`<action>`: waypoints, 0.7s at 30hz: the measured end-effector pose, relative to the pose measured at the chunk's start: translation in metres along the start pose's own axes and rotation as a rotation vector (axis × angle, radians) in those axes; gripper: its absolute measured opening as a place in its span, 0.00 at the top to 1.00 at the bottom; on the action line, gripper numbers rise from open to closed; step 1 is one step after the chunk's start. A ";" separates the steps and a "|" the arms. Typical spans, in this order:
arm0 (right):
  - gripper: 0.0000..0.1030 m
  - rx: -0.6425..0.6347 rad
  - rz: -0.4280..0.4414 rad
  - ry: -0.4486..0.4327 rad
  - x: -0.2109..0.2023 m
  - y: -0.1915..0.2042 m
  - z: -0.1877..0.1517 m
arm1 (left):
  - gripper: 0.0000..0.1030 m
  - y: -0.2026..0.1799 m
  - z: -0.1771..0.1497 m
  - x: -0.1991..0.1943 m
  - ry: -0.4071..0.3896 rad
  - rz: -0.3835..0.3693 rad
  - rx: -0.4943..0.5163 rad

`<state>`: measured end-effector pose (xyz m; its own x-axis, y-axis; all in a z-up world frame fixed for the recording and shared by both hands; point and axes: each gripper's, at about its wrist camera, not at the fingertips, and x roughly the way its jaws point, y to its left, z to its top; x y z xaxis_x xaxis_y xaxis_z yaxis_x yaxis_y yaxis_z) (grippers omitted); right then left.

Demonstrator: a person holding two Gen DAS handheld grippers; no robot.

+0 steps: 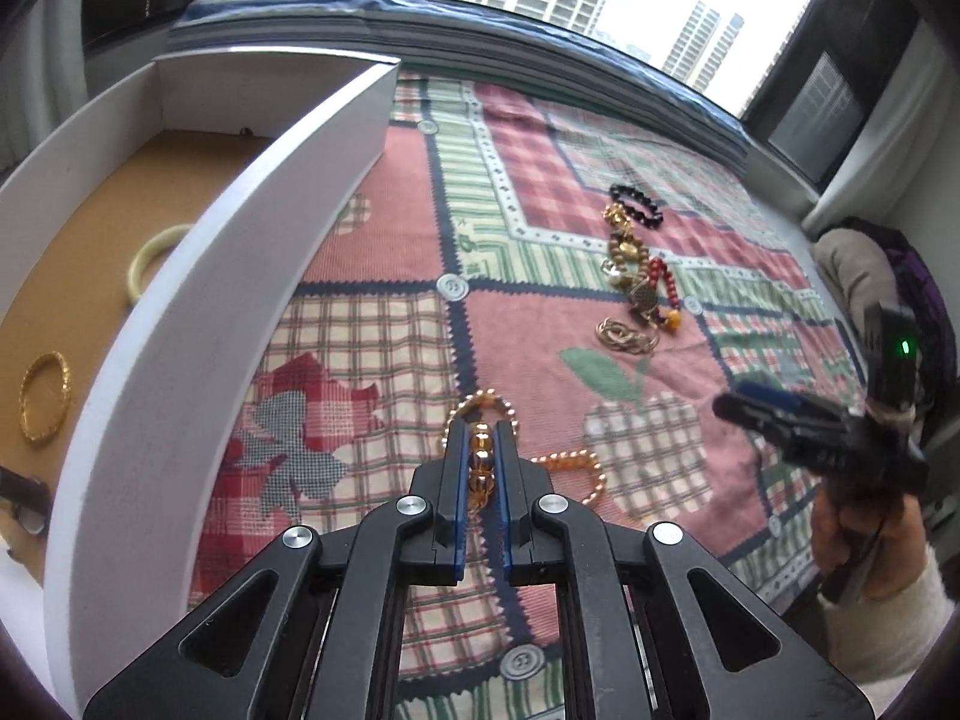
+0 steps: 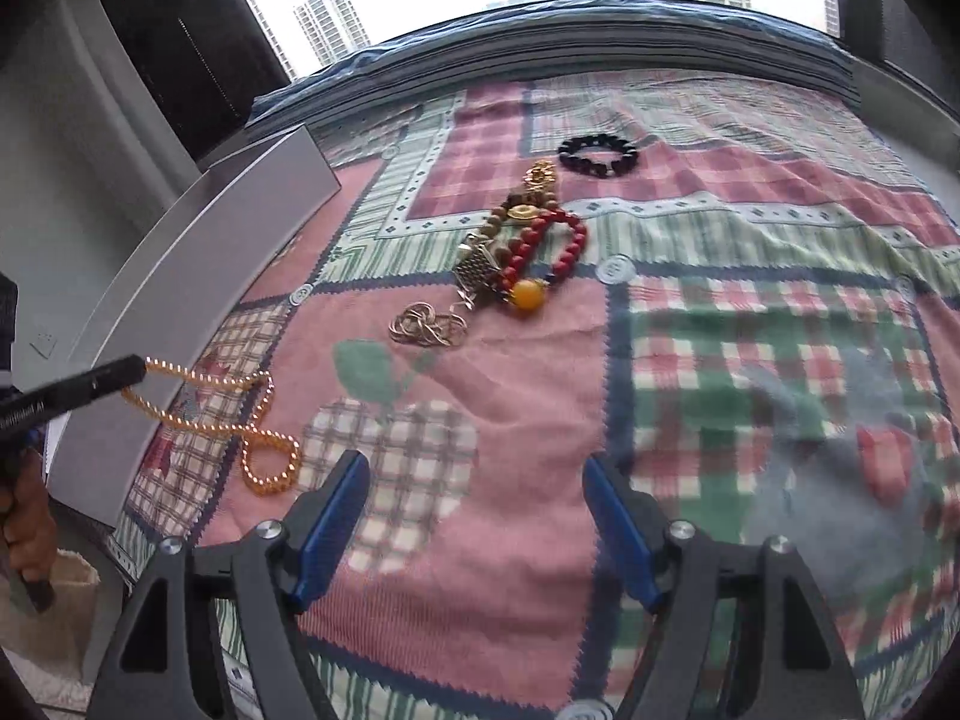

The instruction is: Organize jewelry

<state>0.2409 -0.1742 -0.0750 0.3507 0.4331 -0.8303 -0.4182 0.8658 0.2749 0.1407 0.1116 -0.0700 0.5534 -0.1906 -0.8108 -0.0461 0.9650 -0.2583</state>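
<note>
My left gripper point(image 1: 481, 429) is shut on an amber bead necklace point(image 1: 480, 468), which trails onto the patchwork cloth point(image 1: 384, 324); the necklace also shows in the right wrist view point(image 2: 252, 420), one end raised by the left gripper point(image 2: 129, 371). A white box point(image 1: 180, 324) at the left holds a pale green bangle point(image 1: 153, 258) and a gold bangle point(image 1: 43, 396). A pile of jewelry lies mid-cloth: black bead bracelet point(image 2: 594, 155), red bead bracelet point(image 2: 555, 249), gold rings point(image 2: 429, 324). My right gripper point(image 2: 477, 468) is open and empty above the cloth.
The white box wall point(image 2: 198, 312) stands left of the necklace. A window sill point(image 1: 540, 60) runs along the cloth's far edge. A dark strap point(image 1: 21, 495) lies in the box's near corner. A bag point(image 1: 870, 276) sits at the right.
</note>
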 end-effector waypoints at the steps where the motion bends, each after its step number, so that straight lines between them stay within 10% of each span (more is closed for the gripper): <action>1: 0.27 -0.008 -0.003 0.015 0.012 0.002 0.008 | 0.94 0.001 -0.003 0.003 0.010 0.002 0.015; 5: 0.27 -0.029 -0.004 0.051 0.053 0.012 0.034 | 0.89 0.000 -0.015 0.016 0.044 0.023 0.101; 10: 0.27 -0.078 -0.063 0.031 0.071 0.029 0.051 | 0.39 -0.004 -0.019 0.032 0.053 0.065 0.159; 15: 0.81 -0.128 -0.111 0.018 0.075 0.040 0.053 | 0.23 -0.019 -0.019 0.051 0.085 0.084 0.240; 19: 0.84 -0.057 -0.042 -0.020 0.052 0.029 0.051 | 0.28 -0.031 -0.025 0.060 0.099 0.127 0.303; 21: 0.84 -0.027 -0.006 -0.041 0.032 0.023 0.046 | 0.58 -0.032 -0.026 0.058 0.109 0.075 0.290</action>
<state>0.2813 -0.1283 -0.0730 0.3871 0.4379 -0.8114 -0.4381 0.8617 0.2561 0.1525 0.0652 -0.1232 0.4638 -0.1201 -0.8777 0.1641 0.9853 -0.0481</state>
